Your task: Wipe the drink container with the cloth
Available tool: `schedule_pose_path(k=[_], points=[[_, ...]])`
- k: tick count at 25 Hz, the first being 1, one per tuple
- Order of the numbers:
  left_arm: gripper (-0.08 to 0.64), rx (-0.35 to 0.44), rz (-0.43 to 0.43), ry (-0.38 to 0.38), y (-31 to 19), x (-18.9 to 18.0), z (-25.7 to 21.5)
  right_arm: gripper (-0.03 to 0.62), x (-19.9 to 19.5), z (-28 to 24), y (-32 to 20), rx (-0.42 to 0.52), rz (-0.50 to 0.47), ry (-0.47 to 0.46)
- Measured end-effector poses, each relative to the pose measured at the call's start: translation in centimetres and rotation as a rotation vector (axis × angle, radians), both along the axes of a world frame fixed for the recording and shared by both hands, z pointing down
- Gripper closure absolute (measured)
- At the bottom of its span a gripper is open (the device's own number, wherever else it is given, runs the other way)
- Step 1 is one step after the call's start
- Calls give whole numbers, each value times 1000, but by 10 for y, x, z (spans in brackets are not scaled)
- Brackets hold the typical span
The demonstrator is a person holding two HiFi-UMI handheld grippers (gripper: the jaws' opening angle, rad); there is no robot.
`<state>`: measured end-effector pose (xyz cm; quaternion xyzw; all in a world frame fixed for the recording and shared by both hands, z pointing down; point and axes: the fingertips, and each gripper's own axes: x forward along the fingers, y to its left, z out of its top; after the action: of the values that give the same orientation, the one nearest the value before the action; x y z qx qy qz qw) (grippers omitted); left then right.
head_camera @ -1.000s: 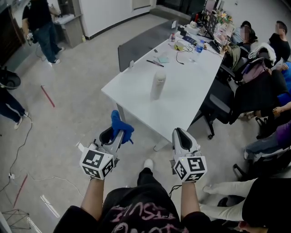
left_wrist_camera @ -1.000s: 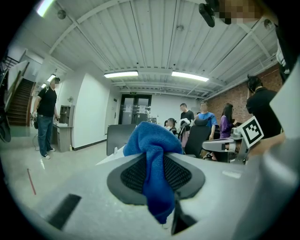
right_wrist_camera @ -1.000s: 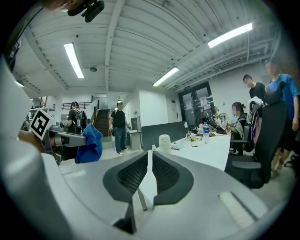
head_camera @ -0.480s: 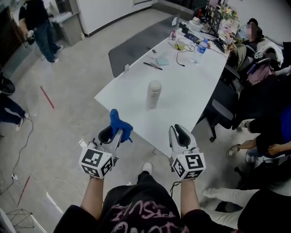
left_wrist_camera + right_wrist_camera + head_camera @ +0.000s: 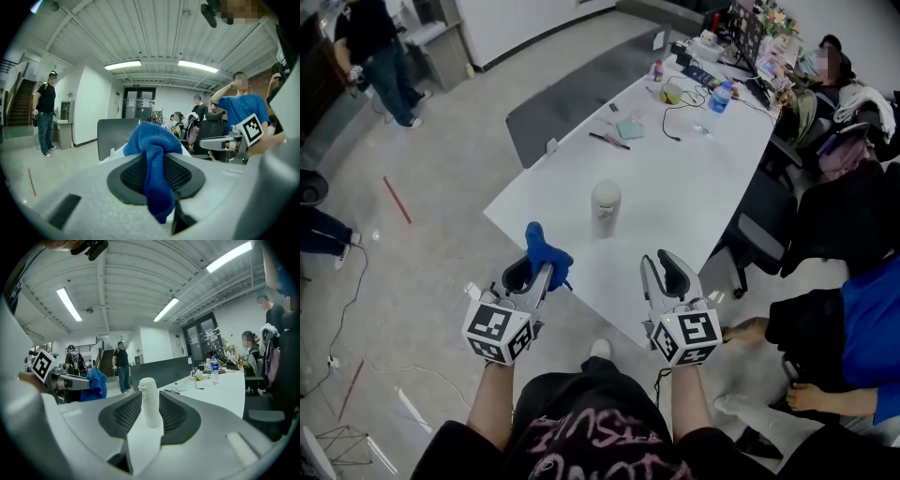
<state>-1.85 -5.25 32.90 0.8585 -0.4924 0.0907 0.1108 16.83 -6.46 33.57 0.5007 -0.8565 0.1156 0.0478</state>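
A white drink container (image 5: 606,208) stands upright near the close end of the white table (image 5: 694,178). My left gripper (image 5: 535,273) is shut on a blue cloth (image 5: 546,253), just short of the table's near edge. In the left gripper view the cloth (image 5: 155,161) hangs bunched between the dark pads. My right gripper (image 5: 661,272) hovers over the table's near edge with nothing between its jaws, which have just been opening. Through their gap, the right gripper view shows the container (image 5: 150,401) farther ahead, apart from them.
The table's far end carries a water bottle (image 5: 720,96), cables, pens and small items. Office chairs (image 5: 769,216) and seated people line its right side. A grey partition (image 5: 572,103) stands at its left. A person (image 5: 380,52) stands far left on the floor.
Both grippers have come closer to the table, so the container now stands nearer in front of them. The right jaws stand wider apart. The left still holds the cloth.
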Motion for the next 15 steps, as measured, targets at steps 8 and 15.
schedule_pose_path(k=[8, 15], points=[[468, -5, -18, -15, -13, 5, 1, 454, 0, 3, -16, -7, -29, -23], [468, -9, -16, -20, -13, 8, 2, 414, -3, 1, -20, -4, -45, -33]])
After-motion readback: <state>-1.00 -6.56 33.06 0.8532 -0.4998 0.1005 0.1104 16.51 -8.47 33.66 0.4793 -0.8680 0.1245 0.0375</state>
